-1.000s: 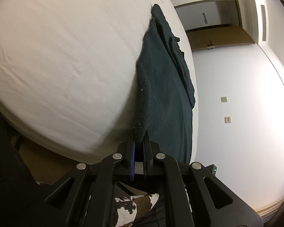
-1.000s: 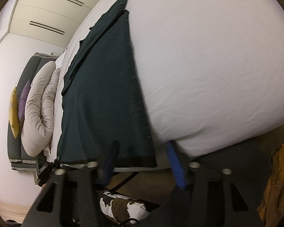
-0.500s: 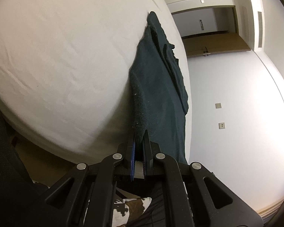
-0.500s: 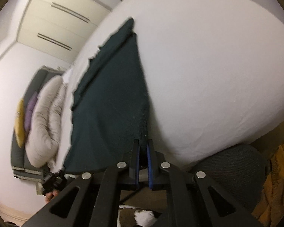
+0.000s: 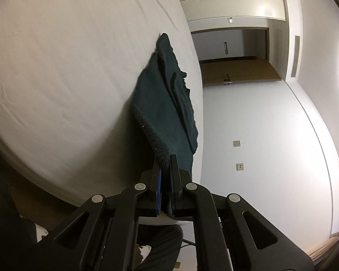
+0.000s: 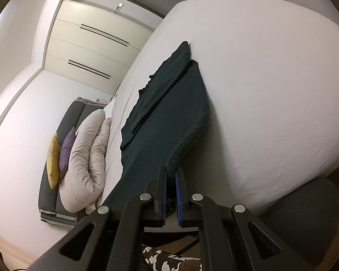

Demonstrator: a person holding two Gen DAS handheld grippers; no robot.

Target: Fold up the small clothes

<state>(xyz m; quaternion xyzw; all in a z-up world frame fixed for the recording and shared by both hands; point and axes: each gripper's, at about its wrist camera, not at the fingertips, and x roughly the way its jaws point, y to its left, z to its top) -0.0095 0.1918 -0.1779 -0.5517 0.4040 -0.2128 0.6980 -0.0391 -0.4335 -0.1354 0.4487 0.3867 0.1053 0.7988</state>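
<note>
A dark green garment (image 5: 167, 103) lies on the white bed (image 5: 67, 67); its near hem is lifted off the sheet. My left gripper (image 5: 164, 158) is shut on one near corner of the hem. In the right wrist view the same garment (image 6: 167, 117) stretches away over the bed (image 6: 271, 90), with a folded part on its far left side. My right gripper (image 6: 171, 169) is shut on the other near corner, and the hem curves up from the sheet into the jaws.
A grey duvet (image 6: 85, 158) with a purple cushion (image 6: 66, 151) and a yellow cushion (image 6: 52, 158) lies at the bed's head. White cupboards (image 6: 90, 49) and a wooden door (image 5: 235, 72) stand beyond. A dark chair (image 6: 305, 221) is by the bed's near edge.
My right gripper, open around the hem a second ago, has shut on the corner. Both grippers have since lifted the near hem up off the bed.
</note>
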